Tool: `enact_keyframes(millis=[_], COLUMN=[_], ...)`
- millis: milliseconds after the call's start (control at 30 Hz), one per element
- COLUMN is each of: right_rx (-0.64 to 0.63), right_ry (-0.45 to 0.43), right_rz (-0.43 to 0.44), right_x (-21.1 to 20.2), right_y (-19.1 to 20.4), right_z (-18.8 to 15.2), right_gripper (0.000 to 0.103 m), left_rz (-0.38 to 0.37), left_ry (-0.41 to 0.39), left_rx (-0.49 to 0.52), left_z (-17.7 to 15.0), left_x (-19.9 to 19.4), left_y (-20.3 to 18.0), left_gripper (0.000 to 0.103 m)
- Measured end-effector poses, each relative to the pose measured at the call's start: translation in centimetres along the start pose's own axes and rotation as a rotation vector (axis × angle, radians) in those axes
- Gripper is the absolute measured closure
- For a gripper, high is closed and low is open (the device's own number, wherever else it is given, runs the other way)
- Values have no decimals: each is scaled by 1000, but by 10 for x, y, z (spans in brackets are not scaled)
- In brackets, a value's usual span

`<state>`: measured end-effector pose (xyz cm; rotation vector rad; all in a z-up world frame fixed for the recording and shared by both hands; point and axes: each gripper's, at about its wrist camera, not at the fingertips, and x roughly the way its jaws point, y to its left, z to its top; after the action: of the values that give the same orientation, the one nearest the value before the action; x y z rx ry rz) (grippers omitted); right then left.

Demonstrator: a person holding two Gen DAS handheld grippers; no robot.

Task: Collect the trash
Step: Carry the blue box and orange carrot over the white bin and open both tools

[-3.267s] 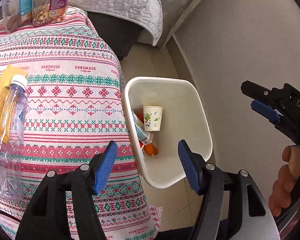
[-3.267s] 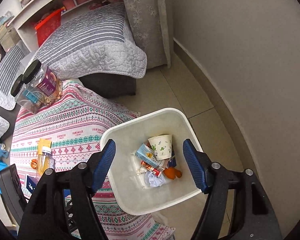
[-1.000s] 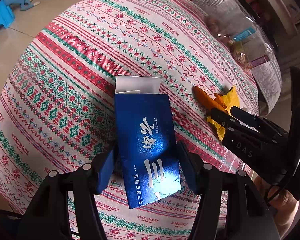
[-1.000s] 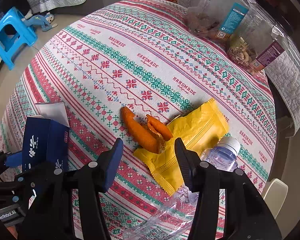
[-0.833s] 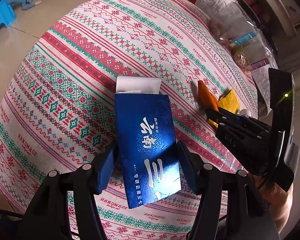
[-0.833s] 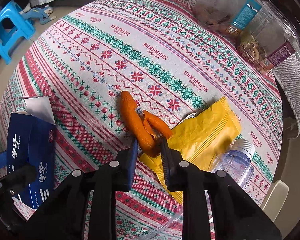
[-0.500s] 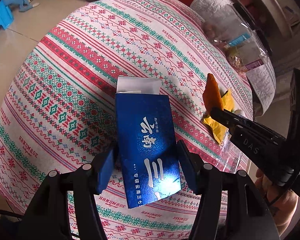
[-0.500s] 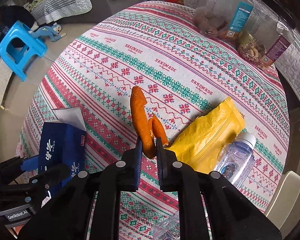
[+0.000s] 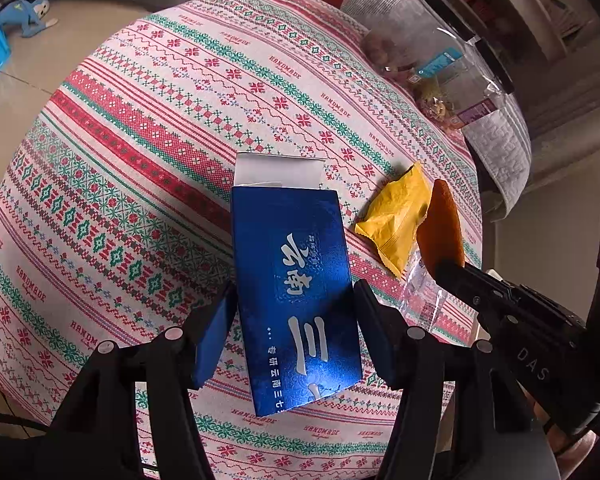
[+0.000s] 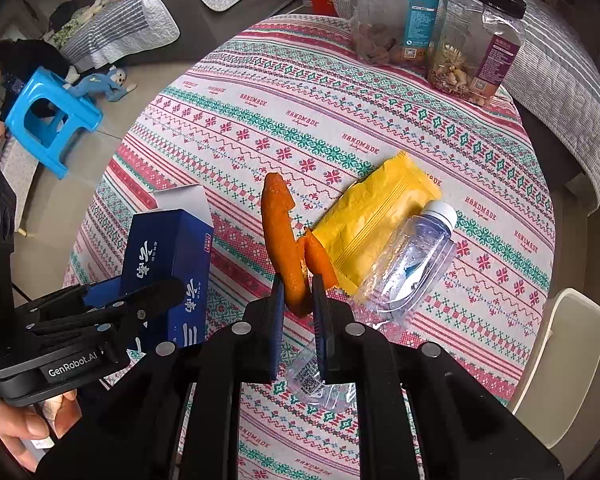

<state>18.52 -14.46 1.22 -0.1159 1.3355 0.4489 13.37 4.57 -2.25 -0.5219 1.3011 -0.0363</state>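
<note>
My left gripper [image 9: 296, 308] is shut on a blue carton [image 9: 296, 280] with white Chinese lettering and an open white flap, held above the patterned tablecloth [image 9: 160, 128]; the carton also shows in the right wrist view [image 10: 168, 264]. My right gripper [image 10: 298, 292] is shut on an orange peel [image 10: 282, 236], lifted off the cloth; the peel also shows in the left wrist view [image 9: 440, 228]. A yellow wrapper [image 10: 376, 216] and an empty clear plastic bottle [image 10: 412, 256] lie on the table just beyond the peel.
Two clear snack jars [image 10: 432, 28] with black lids stand at the table's far edge. The white bin's rim [image 10: 556, 344] shows past the table's right edge. A blue stool [image 10: 48, 120] and a blue toy [image 10: 100, 84] are on the floor at left.
My right gripper closed on the orange peel and lifted it off the cloth, away from the yellow wrapper. My left gripper keeps hold of the blue carton and has risen slightly.
</note>
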Motion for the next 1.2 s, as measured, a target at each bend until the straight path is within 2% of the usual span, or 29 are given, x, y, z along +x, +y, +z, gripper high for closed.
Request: enact_keyframes(millis=[667,833,933,1033,1200], right_rx=[211,311,385,475,574], right_ry=[-150,-194,-206,-195,-184], right_rz=[-90,-126,-154,-218,-259], right_x=[-97,-118,-127,-131,-136], right_y=[-117,-162,-191,-223,-261], right_z=[-75,-90,-101,-114,-133], right_gripper=[90,90,89,89,87], left_rz=[-30,-127,-150,-193,-245], left_ry=[9,57,80,113,185], left_rx=[295,318,352,397,454], left_z=[-56,-70,-82,-96,-117], left_x=[-6,0,12,30,71], left_y=[-138,-181,-214,-252,-310], left_gripper=[44,44,44,44,42])
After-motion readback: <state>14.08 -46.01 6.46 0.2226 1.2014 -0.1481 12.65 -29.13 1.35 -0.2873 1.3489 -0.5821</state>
